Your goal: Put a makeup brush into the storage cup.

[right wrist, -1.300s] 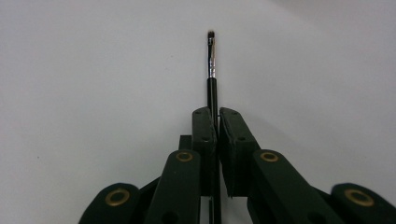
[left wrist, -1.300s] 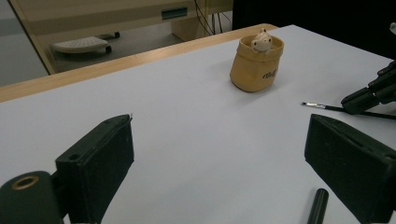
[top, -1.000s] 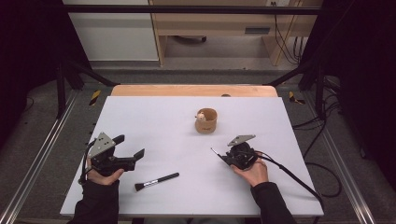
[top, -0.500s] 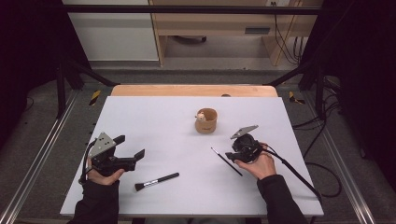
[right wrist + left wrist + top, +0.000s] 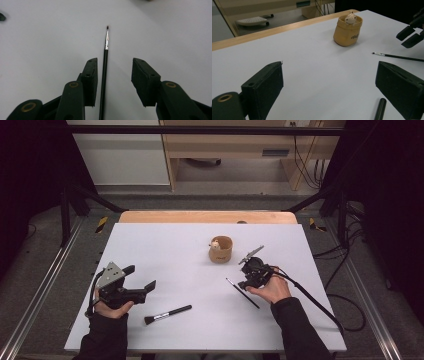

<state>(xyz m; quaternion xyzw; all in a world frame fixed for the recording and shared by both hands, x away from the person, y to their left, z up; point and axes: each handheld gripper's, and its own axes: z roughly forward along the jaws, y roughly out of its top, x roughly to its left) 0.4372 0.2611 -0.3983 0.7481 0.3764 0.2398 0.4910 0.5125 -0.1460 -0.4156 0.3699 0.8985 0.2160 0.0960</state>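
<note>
A thin black paintbrush (image 5: 242, 293) lies flat on the white table (image 5: 165, 245). My right gripper (image 5: 243, 283) hovers just over its handle end. In the right gripper view the thin paintbrush (image 5: 104, 67) runs between the jaws of the right gripper (image 5: 114, 65), close to the left one and untouched. Those jaws have just been opening and stand apart. My left gripper (image 5: 141, 277) rests open at the left, with nothing between the wide jaws of the left gripper (image 5: 329, 85). A thicker flat brush (image 5: 167, 314) lies just in front of it.
A small tan cup (image 5: 221, 249) with a pale figure in it stands mid-table, also in the left gripper view as the cup (image 5: 348, 30). The right gripper's cable (image 5: 315, 302) trails off the right edge. A wooden strip (image 5: 207, 216) borders the far side.
The right gripper has opened, lifted and drawn back toward the cup. The thin paintbrush that was at its jaws now lies loose on the table. The left gripper has stayed put.
</note>
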